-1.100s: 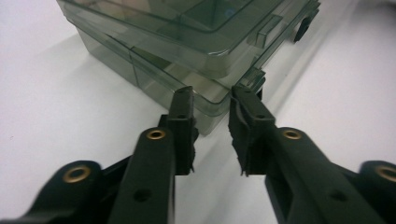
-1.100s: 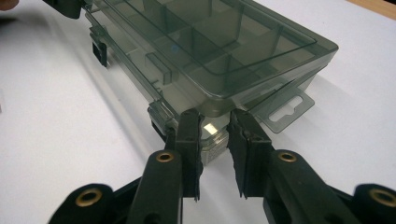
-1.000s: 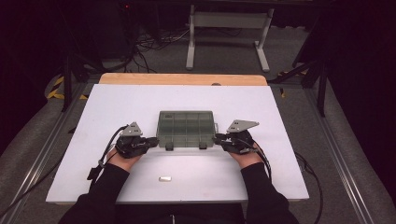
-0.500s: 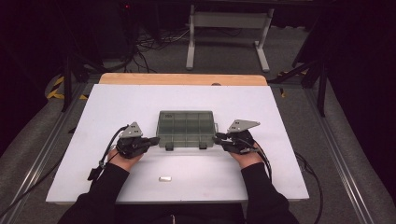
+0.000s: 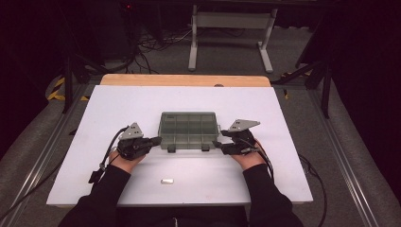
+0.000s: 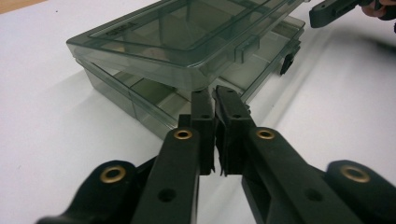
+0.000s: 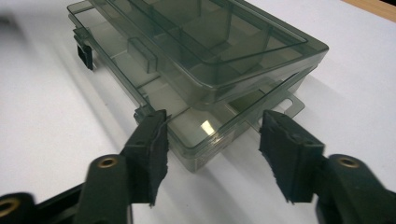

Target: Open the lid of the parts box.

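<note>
— Nearest the person's edge of the white table (image 5: 283,179), what is lying there?

— One small silvery metal piece (image 5: 167,181), sitting alone, well apart from both hands.

— And past it?

— The left gripper (image 5: 156,140) is resting at the left front corner of the smoky grey transparent plastic compartment box (image 5: 189,130). Its jaws are standing pressed nearly together, and in the left gripper view their tips (image 6: 215,95) are sitting right at the box's front edge; whether they are pinching anything I cannot tell.

— The other hand?

— The right gripper (image 5: 217,143) is sitting at the right front corner. Its jaws have just been opening, and in the right gripper view that corner (image 7: 205,154) is lying between the spread pads (image 7: 156,149), untouched.

— Where is the box itself?

— Mid-table, between both grippers, its hinged lid (image 7: 210,42) raised slightly above the base, black latches hanging at the front. Beyond it, a wooden strip (image 5: 184,79) is running along the far edge.
</note>
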`<state>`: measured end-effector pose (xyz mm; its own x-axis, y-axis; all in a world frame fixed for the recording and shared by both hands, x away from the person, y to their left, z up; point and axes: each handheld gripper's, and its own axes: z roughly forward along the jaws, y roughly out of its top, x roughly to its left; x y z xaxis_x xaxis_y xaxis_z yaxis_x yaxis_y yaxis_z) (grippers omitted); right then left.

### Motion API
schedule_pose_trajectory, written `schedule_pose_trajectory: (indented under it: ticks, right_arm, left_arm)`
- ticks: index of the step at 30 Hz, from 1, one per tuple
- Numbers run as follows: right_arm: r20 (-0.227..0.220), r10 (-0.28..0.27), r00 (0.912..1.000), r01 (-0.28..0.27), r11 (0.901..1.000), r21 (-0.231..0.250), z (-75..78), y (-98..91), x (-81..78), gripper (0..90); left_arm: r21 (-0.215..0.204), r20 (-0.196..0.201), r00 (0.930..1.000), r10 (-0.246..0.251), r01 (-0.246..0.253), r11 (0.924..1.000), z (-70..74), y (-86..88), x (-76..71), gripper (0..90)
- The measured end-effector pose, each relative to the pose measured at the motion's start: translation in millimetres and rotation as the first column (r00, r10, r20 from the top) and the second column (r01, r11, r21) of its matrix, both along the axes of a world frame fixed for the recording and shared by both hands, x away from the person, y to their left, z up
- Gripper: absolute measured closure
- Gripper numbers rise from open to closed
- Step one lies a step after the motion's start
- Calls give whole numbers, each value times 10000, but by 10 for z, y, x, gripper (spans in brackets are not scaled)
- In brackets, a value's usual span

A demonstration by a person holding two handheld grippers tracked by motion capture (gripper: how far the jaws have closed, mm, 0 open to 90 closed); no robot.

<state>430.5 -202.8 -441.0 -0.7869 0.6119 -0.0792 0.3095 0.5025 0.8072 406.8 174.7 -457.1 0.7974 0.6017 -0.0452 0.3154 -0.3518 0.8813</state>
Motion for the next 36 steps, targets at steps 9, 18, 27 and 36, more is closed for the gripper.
schedule_pose_trajectory:
  ticks: [9,18,27,36]
  right_arm:
    - [83,241,9997,-235,9978,-624,116,53,97,366]
    - [269,291,9992,-270,9967,-770,216,65,141,359]
    - [585,326,9978,-267,9948,-984,340,98,202,354]
    - [810,373,9960,-291,9945,-1011,432,167,300,367]
  left_arm:
    - [-97,44,10000,-37,38,9999,8,2,-8,865]
    - [-219,-104,9999,-5,2,9998,27,20,-16,864]
    - [-307,-85,9999,68,-71,9995,54,62,-34,824]
    - [-326,-24,9999,-170,169,9993,96,160,-98,719]
